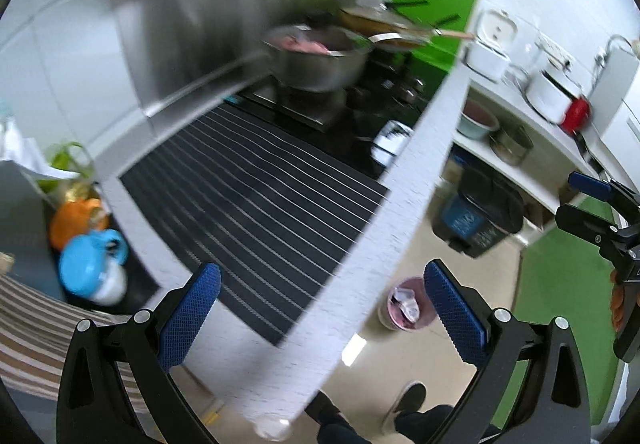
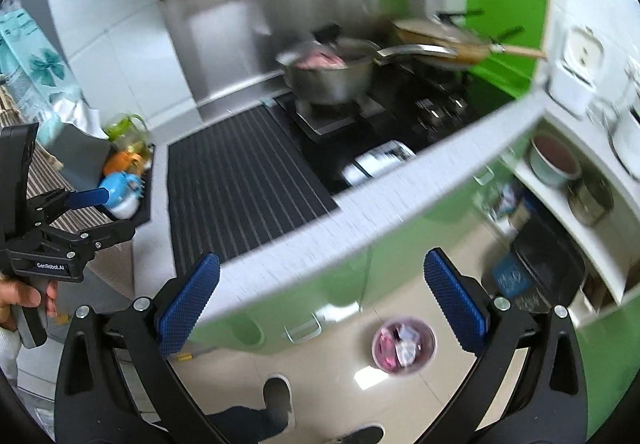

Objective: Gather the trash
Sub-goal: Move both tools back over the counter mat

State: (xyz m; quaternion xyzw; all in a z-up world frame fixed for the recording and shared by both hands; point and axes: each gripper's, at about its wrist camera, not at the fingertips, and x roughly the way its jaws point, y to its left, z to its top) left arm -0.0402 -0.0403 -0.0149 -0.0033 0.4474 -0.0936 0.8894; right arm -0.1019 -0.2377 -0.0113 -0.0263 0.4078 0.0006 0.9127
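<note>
Grippers hang above a kitchen counter edge, both with jaws spread wide and nothing between the blue pads. The left gripper (image 1: 322, 314) looks down over a black ribbed mat (image 1: 256, 204) on the white counter (image 1: 384, 228), and the right gripper (image 2: 322, 304) sees the same mat from further to the right. Each gripper shows at the edge of the other's view, held by a hand.

On the floor below the counter stands a small pink bin (image 2: 403, 344) with crumpled wrappers inside; in the left wrist view it sits just beside the right-hand pad (image 1: 454, 312). A larger dark bin (image 1: 480, 216) with a blue label stands further back under a white shelf (image 1: 532, 148), which carries a bowl and a metal tin.

Behind the mat, a steel pot (image 2: 332, 76) with something pink inside sits on the black stove (image 2: 404, 112), and a pan (image 2: 436, 40) with a wooden handle lies beyond it. At the left end of the counter a blue and white container (image 1: 94, 268) sits next to an orange one. Shoes of the person show on the pale floor tiles. Both views are blurred
</note>
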